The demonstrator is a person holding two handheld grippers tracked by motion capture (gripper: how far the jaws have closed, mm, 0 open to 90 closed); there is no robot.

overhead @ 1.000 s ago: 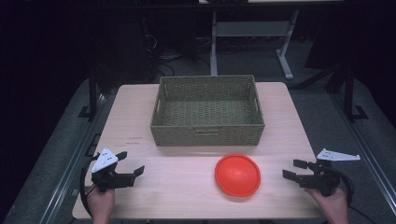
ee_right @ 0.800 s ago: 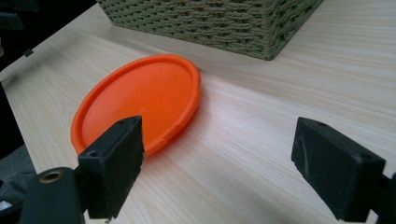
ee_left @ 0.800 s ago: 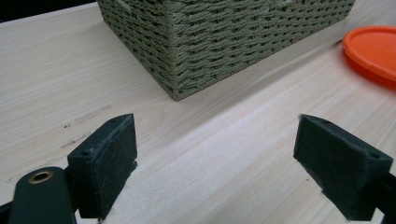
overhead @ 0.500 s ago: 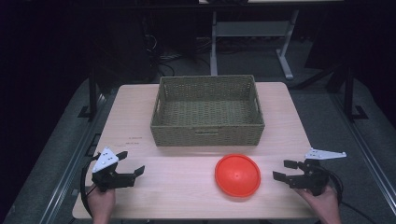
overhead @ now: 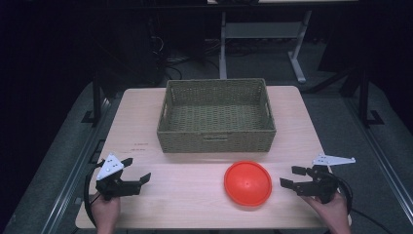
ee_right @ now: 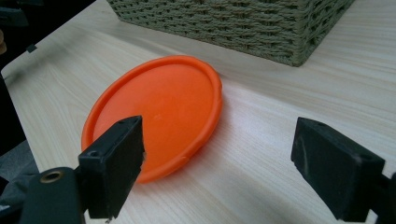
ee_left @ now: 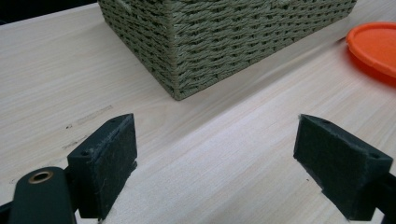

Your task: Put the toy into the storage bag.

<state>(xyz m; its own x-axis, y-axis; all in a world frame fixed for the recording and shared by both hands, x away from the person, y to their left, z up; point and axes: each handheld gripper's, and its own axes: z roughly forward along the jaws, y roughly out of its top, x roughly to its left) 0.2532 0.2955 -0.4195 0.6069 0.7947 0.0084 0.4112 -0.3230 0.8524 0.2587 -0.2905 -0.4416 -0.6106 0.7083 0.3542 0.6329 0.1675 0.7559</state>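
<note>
2 grippers sit low over the table, jaws spread wide and empty. The right gripper points at the orange disc, which lies flat just in front of the woven basket, likely lining up to pinch its near rim. The left gripper hangs well apart from the disc, probably parked out of the way.
</note>
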